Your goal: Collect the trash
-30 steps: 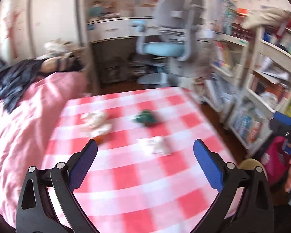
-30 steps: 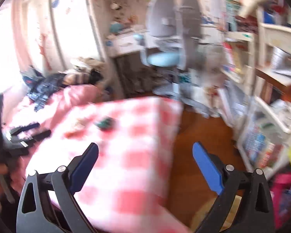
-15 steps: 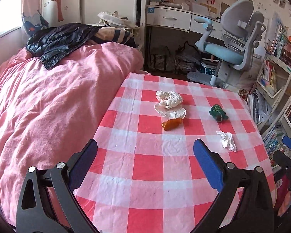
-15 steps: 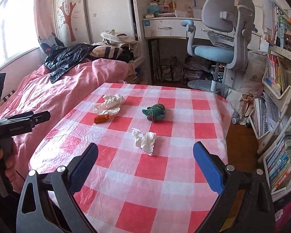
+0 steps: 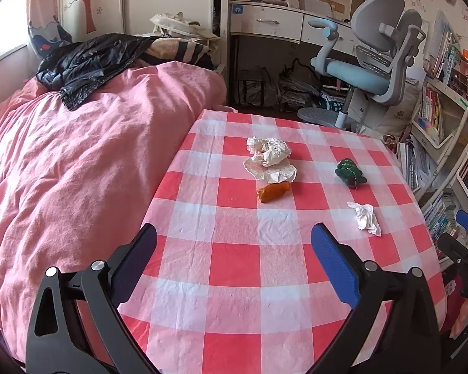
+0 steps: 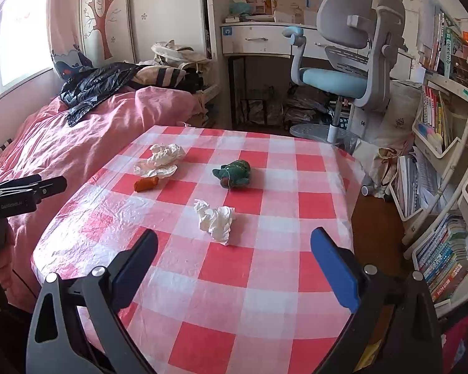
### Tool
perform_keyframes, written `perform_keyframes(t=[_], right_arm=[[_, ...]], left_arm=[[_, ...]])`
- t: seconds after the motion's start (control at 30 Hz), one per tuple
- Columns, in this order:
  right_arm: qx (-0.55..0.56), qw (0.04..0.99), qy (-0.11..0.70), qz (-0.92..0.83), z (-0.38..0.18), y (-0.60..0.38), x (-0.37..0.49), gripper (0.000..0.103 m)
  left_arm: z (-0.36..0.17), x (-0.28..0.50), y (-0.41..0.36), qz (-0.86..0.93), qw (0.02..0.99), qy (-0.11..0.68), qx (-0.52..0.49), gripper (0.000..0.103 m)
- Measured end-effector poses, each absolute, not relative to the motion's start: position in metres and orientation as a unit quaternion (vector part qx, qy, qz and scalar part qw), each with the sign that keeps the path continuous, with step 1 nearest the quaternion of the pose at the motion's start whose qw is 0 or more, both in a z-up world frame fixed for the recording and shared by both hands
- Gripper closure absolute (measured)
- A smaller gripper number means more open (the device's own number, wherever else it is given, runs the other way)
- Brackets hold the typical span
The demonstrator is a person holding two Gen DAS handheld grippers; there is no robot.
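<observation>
On the checked desk (image 6: pixel 265 283), just beyond the right gripper (image 6: pixel 234 246), spread wide and empty: a crumpled white tissue (image 6: pixel 216 219). Farther left, ahead of the left gripper (image 5: pixel 234 246), likewise wide open, nothing held: wadded paper (image 5: pixel 270 159), an orange scrap (image 5: pixel 273 191).

crumpled white tissue (image 6: pixel 216 220), larger paper wad (image 6: pixel 162 162), orange scrap (image 6: pixel 146 183), apart on checked cloth
</observation>
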State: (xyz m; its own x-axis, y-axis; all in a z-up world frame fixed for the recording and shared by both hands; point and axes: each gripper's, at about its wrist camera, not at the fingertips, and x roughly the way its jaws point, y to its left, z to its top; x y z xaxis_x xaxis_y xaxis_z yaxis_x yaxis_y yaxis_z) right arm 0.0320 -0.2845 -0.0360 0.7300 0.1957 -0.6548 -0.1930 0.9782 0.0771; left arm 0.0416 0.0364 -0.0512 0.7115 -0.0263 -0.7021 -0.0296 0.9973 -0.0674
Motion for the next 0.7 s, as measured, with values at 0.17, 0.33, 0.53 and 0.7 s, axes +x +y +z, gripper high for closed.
perform_keyframes(t=[0.17,0.33,0.53,0.7], right_arm=[[-0.016,0.930,0.352,0.108,-0.0361,-0.2792,0.0319,0.009],[-0.018,0.930,0.350,0.110,-0.0359,-0.2777,0.0320,0.009],[-0.016,0.930,0.349,0.109,-0.0356,-0.2778,0.0317,0.009],[-0.017,0.931,0.349,0.109,-0.0351,-0.2776,0.0318,0.009]], left_arm=[[-0.0548,0.0446,0.0385,0.002,0.921,0.388,-0.041,0.008],[-0.0569,0.0457,0.0389,0.002,0.920,0.391,-0.040,0.008],[-0.0591,0.0473,0.0395,0.003,0.917,0.397,-0.037,0.008],[-0.0596,0.0480,0.0400,0.004,0.916,0.399,-0.038,0.008]])
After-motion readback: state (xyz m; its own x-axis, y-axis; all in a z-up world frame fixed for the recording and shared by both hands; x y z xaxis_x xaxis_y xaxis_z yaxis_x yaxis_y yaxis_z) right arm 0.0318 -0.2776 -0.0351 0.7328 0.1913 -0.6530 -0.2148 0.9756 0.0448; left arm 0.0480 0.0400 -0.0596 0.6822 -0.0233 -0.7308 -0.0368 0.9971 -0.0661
